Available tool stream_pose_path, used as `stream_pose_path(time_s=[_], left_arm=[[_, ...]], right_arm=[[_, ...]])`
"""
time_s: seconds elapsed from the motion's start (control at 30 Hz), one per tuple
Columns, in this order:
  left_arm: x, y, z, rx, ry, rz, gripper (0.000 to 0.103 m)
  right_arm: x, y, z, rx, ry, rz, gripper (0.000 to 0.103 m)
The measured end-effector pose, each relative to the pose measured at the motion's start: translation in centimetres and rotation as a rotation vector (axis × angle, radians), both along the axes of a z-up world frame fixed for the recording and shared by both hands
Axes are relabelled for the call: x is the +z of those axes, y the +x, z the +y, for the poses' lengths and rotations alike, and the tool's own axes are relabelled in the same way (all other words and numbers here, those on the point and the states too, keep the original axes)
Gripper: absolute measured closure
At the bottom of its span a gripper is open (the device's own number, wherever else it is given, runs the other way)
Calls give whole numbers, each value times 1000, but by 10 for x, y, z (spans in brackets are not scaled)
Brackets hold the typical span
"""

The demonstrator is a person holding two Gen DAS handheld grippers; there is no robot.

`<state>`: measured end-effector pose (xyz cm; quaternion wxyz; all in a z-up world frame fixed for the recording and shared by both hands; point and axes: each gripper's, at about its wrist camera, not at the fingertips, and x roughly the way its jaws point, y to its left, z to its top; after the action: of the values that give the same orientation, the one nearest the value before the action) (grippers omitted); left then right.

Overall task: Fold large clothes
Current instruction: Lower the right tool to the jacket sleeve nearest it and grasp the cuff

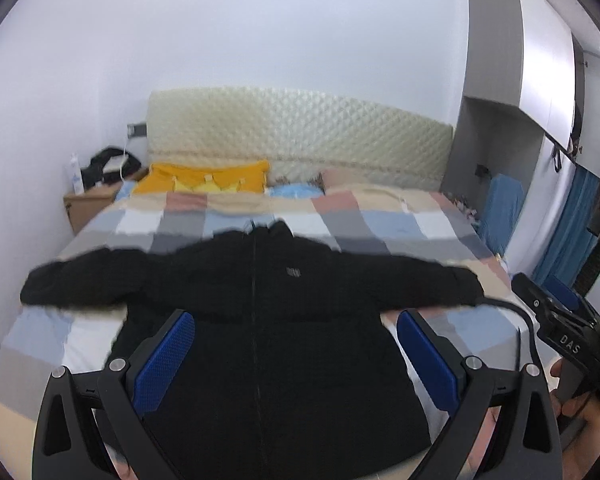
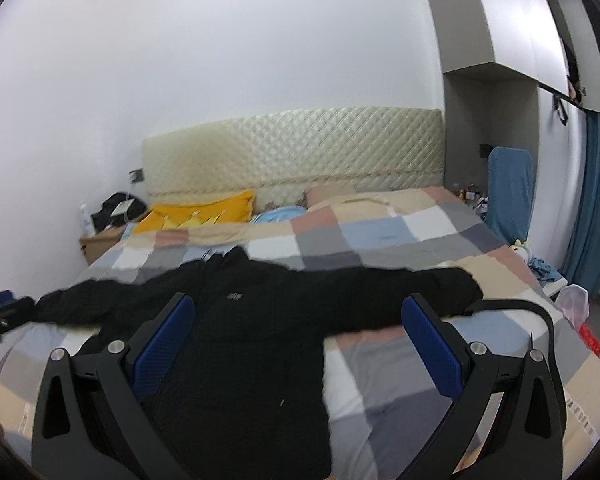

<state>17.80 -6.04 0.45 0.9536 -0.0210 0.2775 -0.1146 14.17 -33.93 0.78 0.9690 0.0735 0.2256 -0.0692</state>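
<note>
- Far left of the left wrist view, a wooden nightstand (image 1: 85, 205) is sitting beside the bed with a dark bag on top. Not part of the job, just living there.
- Next over, a yellow pillow (image 1: 204, 178) is leaning on the quilted headboard (image 1: 300, 132), well clear of the folding spot.
- Dead center, the black zip-up jacket (image 1: 260, 320) is lying front-up on the checkered quilt (image 1: 400, 220), both sleeves stretched straight out. I'm guessing that's so the sleeves can get folded in first.
- The left gripper (image 1: 294, 356) is hovering over the jacket's lower body, jaws spread wide and gripping nothing.
- In the right wrist view, the right gripper (image 2: 298, 338) is hanging over the jacket's right-of-frame side, also gaping wide with nothing in it.
- Far right, a blue curtain (image 2: 592, 200) is hanging by the gray wardrobe (image 2: 496, 12).
</note>
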Motion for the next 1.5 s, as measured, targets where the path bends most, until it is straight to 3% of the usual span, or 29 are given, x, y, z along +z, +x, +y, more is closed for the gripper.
stream_pose_path(time_s=[0.13,0.27,0.43,0.53,0.67,0.87,1.1,1.23,1.37,1.5], left_arm=[[6,24,0,30,2,-49,1],[-20,59,8,10,-67,-68,1],[-70,102,16,35,-1,32,1],[-92,108,21,43,6,62,1],[-115,118,32,35,-8,114,1],[-146,125,47,82,58,109,1],[-183,149,64,121,50,227,1],[-195,151,66,123,69,234,1],[-202,153,71,125,39,250,1],[-205,161,74,136,11,258,1]], right_arm=[[-7,34,-23,-6,25,-52,0],[-30,76,-37,-88,-56,-9,0],[-74,129,-70,-77,2,67,0],[-95,152,-93,-93,60,74,0],[-116,169,-115,-101,44,32,0],[-170,186,-157,-247,-13,96,0],[-244,186,-230,-370,254,197,1],[-273,183,-263,-359,424,164,21],[-307,192,-284,-334,655,142,21],[-325,200,-287,-311,748,138,21]])
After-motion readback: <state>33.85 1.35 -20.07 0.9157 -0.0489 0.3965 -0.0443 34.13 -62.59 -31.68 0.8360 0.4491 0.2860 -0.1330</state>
